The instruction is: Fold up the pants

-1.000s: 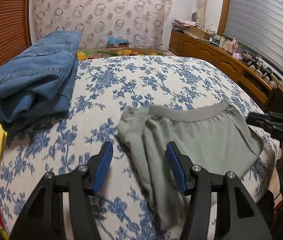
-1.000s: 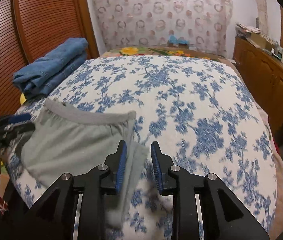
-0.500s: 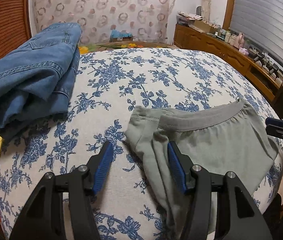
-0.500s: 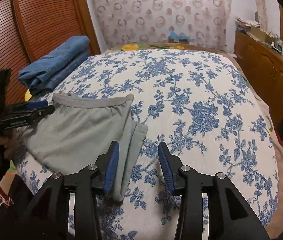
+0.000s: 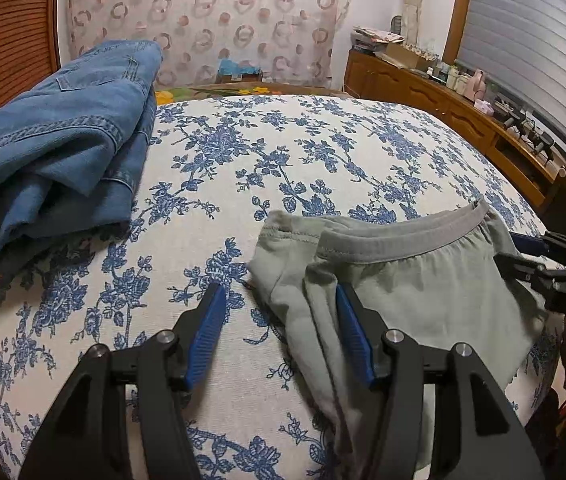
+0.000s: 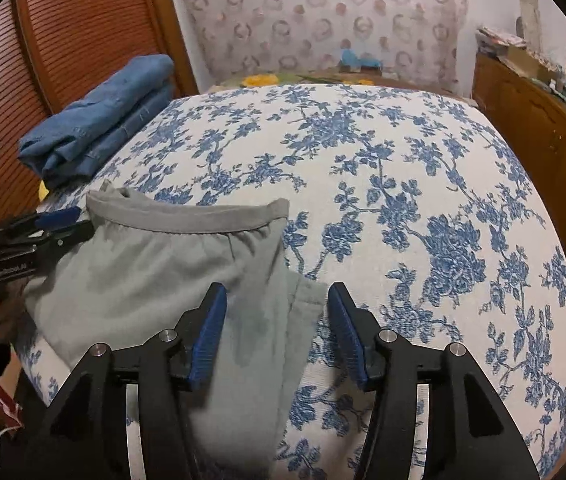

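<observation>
Grey-green pants (image 5: 415,280) lie folded on near edge of floral bedspread (image 5: 303,152), waistband toward 12 o'clock. Left gripper (image 5: 279,316) jaws apart, gripping nothing, straddling pants' left edge. Right gripper (image 6: 277,320) jaws opening over right edge, cloth between pads, unpressed. Folded denim (image 5: 55,140) at 10 o'clock, well apart.

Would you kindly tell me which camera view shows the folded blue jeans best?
The left wrist view: the blue jeans fill its upper left, with seams and pocket stitching clear. The right wrist view shows them smaller, farther off.
</observation>
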The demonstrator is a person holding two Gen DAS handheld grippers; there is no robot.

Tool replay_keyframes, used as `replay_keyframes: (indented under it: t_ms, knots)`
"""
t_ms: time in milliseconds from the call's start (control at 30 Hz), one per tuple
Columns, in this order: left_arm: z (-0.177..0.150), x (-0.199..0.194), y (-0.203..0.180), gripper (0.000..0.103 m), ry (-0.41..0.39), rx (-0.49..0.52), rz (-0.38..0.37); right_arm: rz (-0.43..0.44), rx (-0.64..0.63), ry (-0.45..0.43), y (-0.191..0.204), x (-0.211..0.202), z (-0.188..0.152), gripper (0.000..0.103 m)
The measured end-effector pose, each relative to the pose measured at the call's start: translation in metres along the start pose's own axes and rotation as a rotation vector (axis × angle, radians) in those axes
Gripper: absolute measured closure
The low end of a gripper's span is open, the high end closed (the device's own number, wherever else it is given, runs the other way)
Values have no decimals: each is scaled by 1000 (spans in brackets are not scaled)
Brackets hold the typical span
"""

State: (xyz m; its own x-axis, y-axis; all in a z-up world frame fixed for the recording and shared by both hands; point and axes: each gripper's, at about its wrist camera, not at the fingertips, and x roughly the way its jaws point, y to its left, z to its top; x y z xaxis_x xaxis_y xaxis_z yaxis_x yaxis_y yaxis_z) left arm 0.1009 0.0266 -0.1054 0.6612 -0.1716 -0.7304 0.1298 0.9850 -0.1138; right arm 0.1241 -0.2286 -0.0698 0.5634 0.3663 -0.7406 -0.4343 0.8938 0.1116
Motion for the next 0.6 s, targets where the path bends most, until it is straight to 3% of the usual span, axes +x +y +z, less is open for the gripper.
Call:
replay_keyframes:
  t_ms: [233,367,600]
  knots:
    - [0,-2,1,47,3,-11,-12,-8,-12,-40,3,0,-6,48]
    - [5,-5,6,47,4,-48,-64,-13,-19,-42,3,0,-7,48]
    - [21,-5,3,47,-2,-24,-37,-15,-23,-43,4,1,-7,48]
